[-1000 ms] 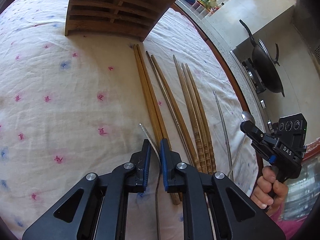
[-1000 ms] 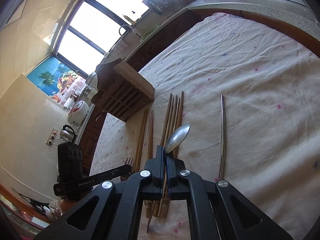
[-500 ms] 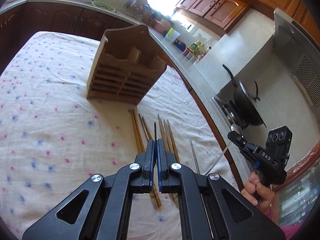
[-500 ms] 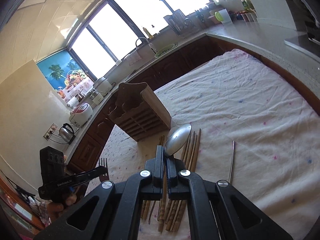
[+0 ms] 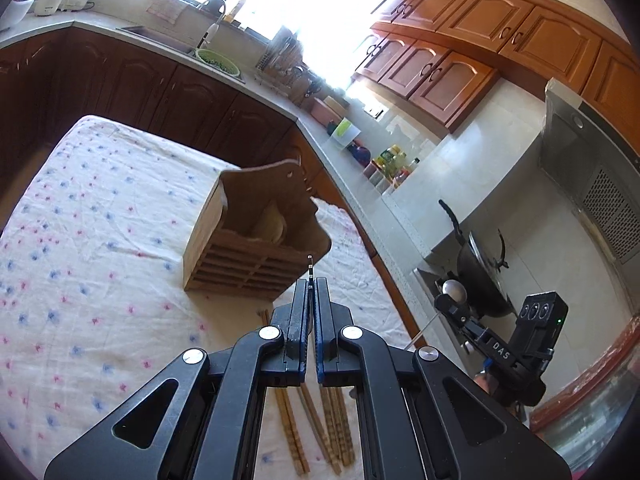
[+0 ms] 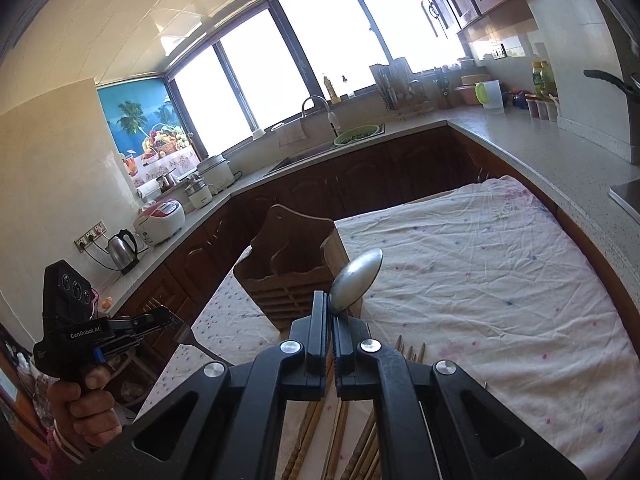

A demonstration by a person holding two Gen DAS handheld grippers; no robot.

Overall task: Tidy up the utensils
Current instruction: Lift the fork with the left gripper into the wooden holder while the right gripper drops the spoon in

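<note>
left tool (image 5: pixel 308 282) clamped on thin metal fork (image 5: pixel 309 266), edge-on, tip sticking out past jaws; right tool (image 6: pixel 330 300) clamped on spoon (image 6: pixel 357 280), bowl up past jaws; wooden holder (image 5: pixel 256 236) on table (image 5: pixel 100 260) ahead of both; chopsticks (image 5: pixel 320 432) on cloth under tools

White letters "DAS" stand on the black side of the right gripper (image 5: pixel 445 305), seen at the right of the left wrist view, on its body just behind the fingers. In the right wrist view, at the near left, white lettering "GenRobot.AI" runs along the side of the left gripper (image 6: pixel 170 317), above the hand (image 6: pixel 86 408) that holds its handle. Labels on the far counter's bottles are too small to read.
</note>
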